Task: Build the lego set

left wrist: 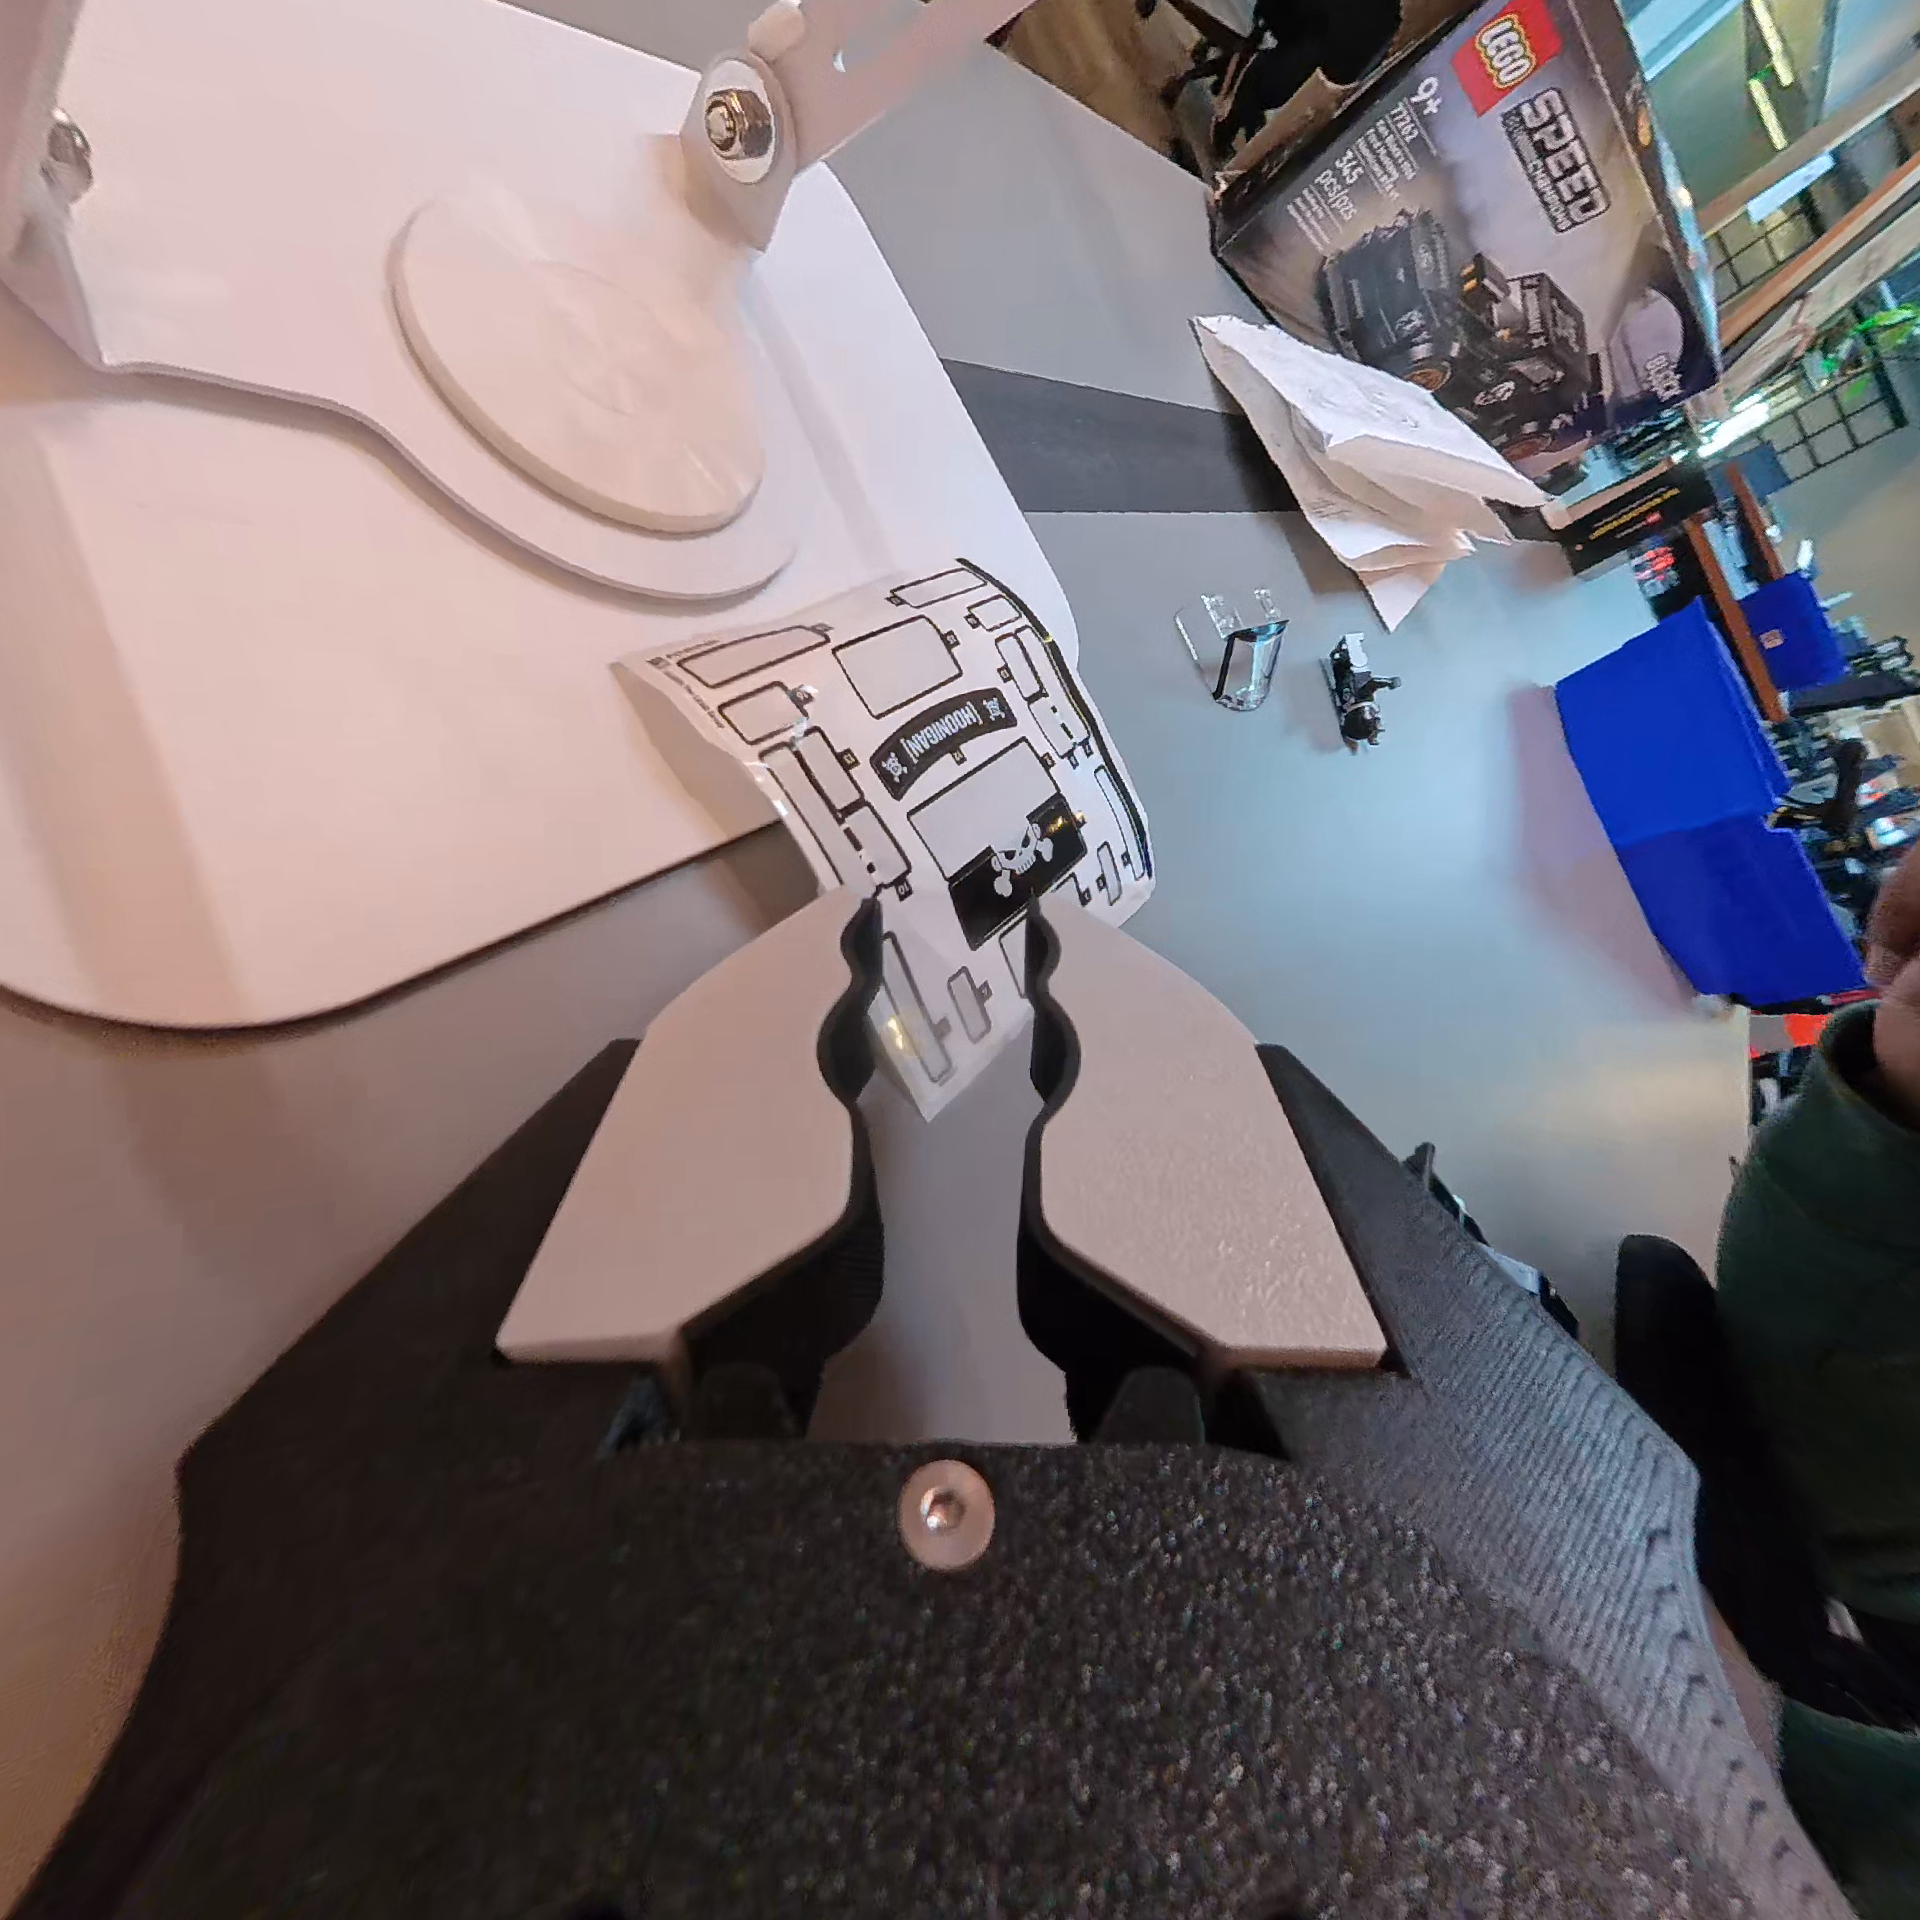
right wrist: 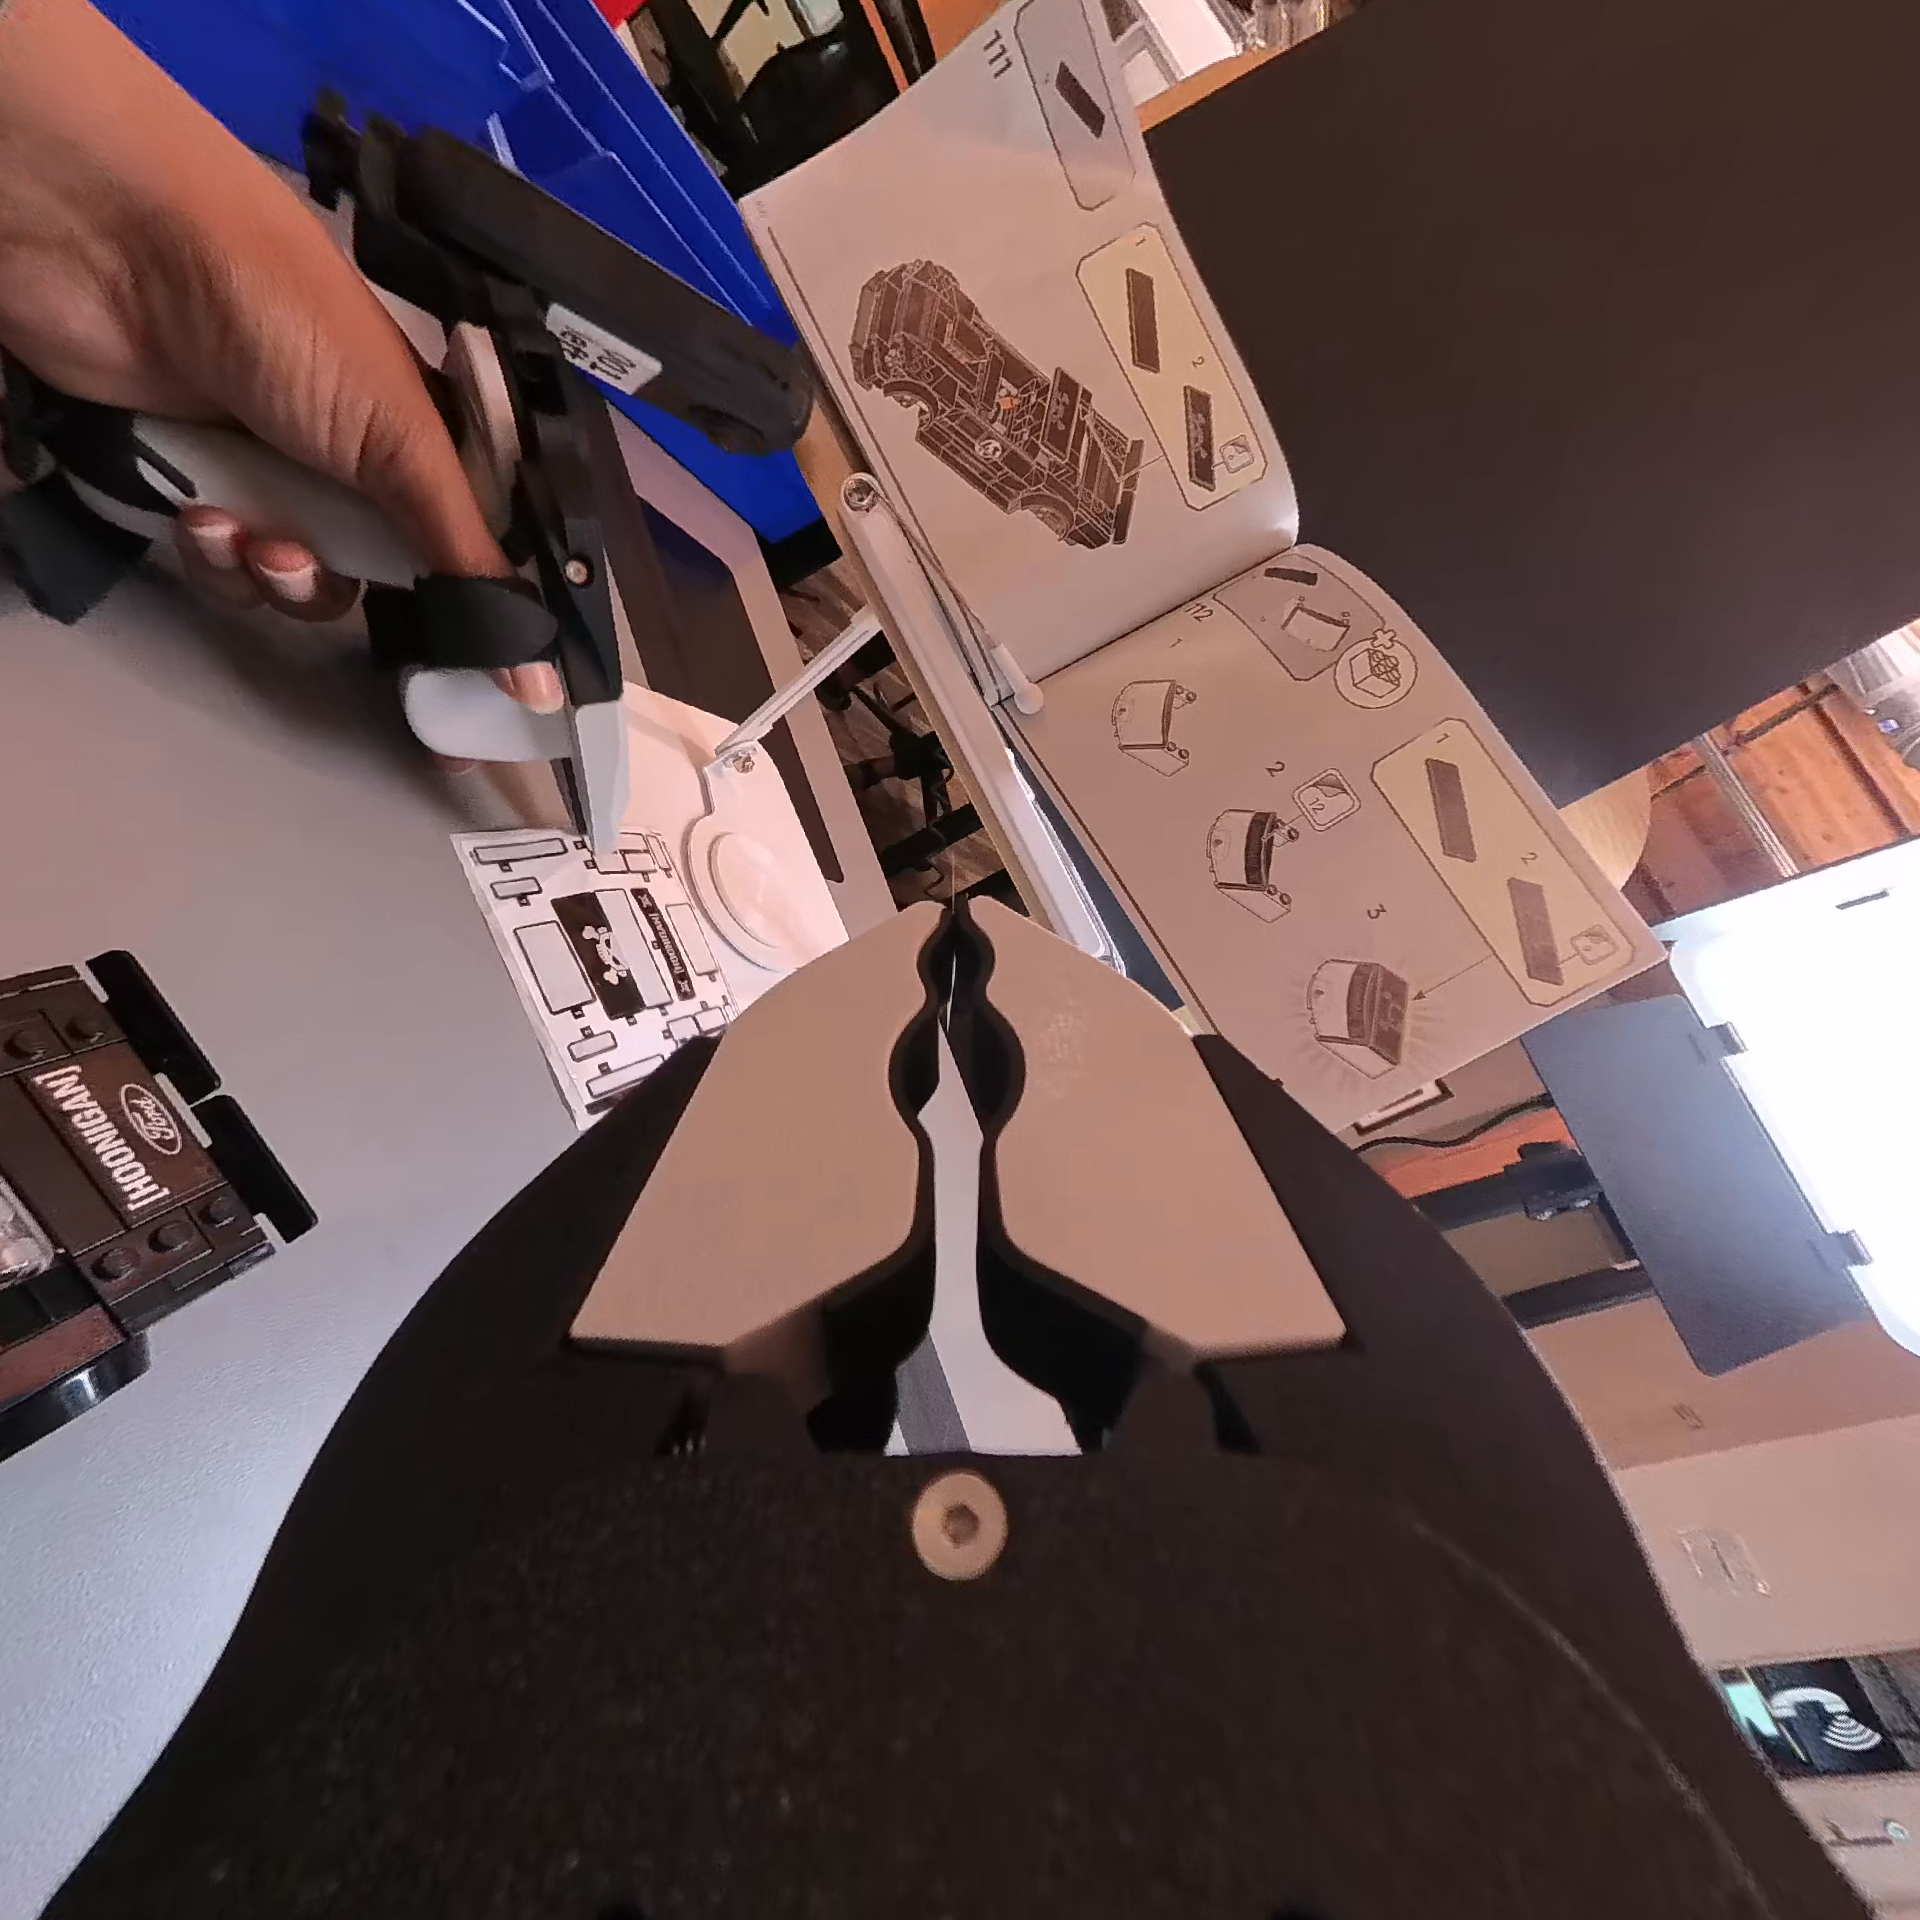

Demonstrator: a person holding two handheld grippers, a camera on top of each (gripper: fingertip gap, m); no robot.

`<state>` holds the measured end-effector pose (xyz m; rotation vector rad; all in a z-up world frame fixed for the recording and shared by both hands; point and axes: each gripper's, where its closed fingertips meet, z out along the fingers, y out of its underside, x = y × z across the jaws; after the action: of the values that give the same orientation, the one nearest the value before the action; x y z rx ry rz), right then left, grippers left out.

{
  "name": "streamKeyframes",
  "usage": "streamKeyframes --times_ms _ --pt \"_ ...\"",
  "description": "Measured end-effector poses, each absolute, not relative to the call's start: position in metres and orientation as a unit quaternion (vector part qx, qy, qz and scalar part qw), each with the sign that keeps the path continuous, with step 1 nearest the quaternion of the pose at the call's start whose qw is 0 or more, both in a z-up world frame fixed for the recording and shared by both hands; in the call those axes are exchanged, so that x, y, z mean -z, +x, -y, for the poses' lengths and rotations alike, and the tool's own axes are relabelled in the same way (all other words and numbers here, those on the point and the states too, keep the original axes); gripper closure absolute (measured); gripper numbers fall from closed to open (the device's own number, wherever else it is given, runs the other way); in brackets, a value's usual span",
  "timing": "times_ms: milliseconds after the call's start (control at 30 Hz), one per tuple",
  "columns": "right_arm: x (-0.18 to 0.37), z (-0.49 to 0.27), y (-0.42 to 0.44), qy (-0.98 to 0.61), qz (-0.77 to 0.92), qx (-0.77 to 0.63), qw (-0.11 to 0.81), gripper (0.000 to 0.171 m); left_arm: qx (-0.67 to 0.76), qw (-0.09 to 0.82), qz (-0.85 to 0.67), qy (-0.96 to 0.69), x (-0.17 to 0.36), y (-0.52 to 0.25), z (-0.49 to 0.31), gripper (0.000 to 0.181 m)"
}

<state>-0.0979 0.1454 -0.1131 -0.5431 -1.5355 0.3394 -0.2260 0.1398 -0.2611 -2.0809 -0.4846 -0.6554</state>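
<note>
Sticker step in hand. My left claw (left wrist: 951, 914) stands narrowly parted over the sticker sheet (left wrist: 935, 748), which lies on the table (left wrist: 1403, 883) against the white stand base (left wrist: 312, 623). My right claw (right wrist: 956, 914) is pinched nearly closed — a thin sliver, perhaps a peeled sticker, between its tips. Black car (right wrist: 94, 1174) waits at the table edge. Next: careful alignment — judged.

Open-plan office or workshop, grey desk (left wrist: 1299, 831), blue storage bins (left wrist: 1704, 810), monitor (right wrist: 1558, 364), shelving behind

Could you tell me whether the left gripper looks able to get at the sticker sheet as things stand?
Probably yes. The left gripper is open, its fingertips right at the sticker sheet, which lies partly on the white stand base. Nothing lies between them. In the right wrist view one fingertip seems to touch it.
</note>
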Motion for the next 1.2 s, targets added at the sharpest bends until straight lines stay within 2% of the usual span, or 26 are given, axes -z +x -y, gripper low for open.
streamKeyframes --times_ms 200,400,467,533,767,900,1000,1200 --pt "0.104 -0.147 -0.094 -0.242 0.676 -0.154 0.679 0.171 0.230 0.436 0.186 -0.850 0.268 -0.224 -0.146 0.181" --pt "0.091 -0.149 -0.088 -0.243 0.664 -0.158 0.689 0.171 0.199 0.455 0.196 -0.846 0.254 -0.232 -0.130 0.181" --pt "0.089 -0.148 -0.088 -0.245 0.662 -0.163 0.690 0.171 0.202 0.435 0.206 -0.853 0.260 -0.232 -0.126 0.159" --pt "0.087 -0.147 -0.087 -0.245 0.661 -0.163 0.690 0.171 0.206 0.423 0.221 -0.854 0.264 -0.233 -0.128 0.145" --pt "0.066 -0.146 -0.076 -0.247 0.645 -0.184 0.699 0.171 0.185 0.396 0.246 -0.865 0.269 -0.231 -0.150 0.143" --pt "0.051 -0.144 -0.067 -0.244 0.634 -0.199 0.707 0.171 0.162 0.400 0.260 -0.864 0.274 -0.238 -0.152 0.168" --pt "0.040 -0.142 -0.062 -0.241 0.624 -0.213 0.712 0.171 0.240 0.398 0.263 -0.845 0.273 -0.216 -0.157 0.181" --pt "0.048 -0.148 -0.066 -0.272 0.630 -0.210 0.696 0.171 0.282 0.511 0.225 -0.780 0.228 -0.190 -0.155 0.181"
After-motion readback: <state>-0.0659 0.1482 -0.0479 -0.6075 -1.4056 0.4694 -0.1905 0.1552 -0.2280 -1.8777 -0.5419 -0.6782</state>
